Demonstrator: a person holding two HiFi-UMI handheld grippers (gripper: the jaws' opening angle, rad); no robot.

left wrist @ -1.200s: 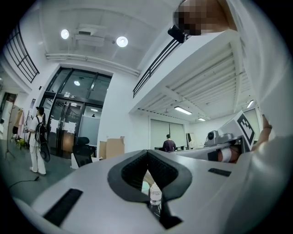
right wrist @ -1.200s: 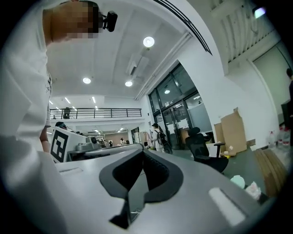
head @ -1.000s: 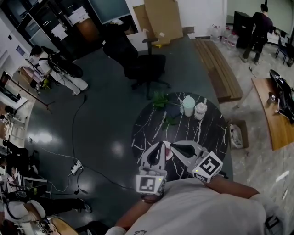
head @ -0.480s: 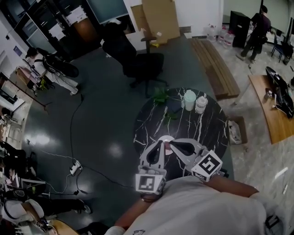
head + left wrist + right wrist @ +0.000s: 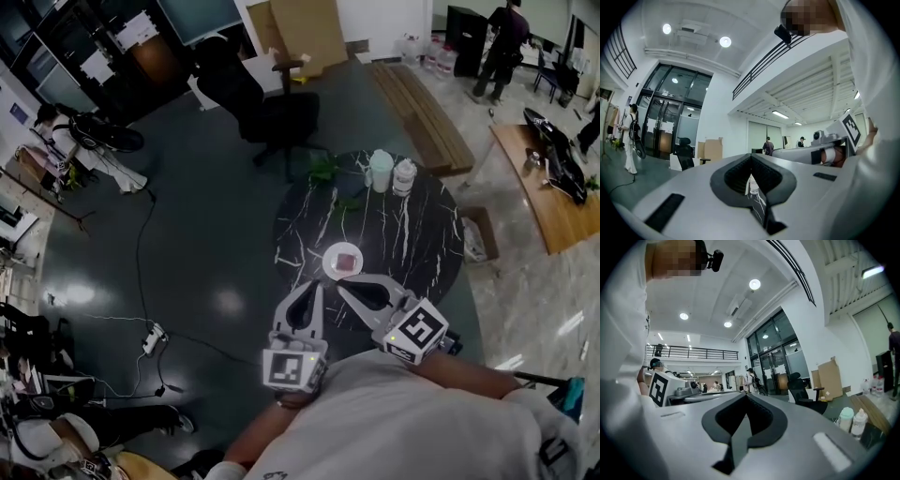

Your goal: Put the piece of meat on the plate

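In the head view a small white plate (image 5: 330,262) lies on the near half of the round black marble table (image 5: 417,246). A reddish-brown piece of meat (image 5: 347,260) rests in the middle of it. My left gripper (image 5: 316,287) hangs over the table's near edge, a short way on the near side of the plate, shut and holding nothing. My right gripper (image 5: 343,286) is beside it, also shut and holding nothing. The left gripper view shows its jaws (image 5: 751,157) meeting at the tips. The right gripper view shows its jaws (image 5: 746,395) closed the same way.
Two pale bottles (image 5: 381,171) (image 5: 403,176) and a small green plant (image 5: 326,172) stand at the table's far edge. A black office chair (image 5: 272,105) is beyond the table. Cables and a power strip (image 5: 155,339) lie on the dark floor at left. People stand far off.
Both grippers have drawn back together from over the plate toward the person's body. The plate with the meat, half hidden behind the jaws before, now shows whole.
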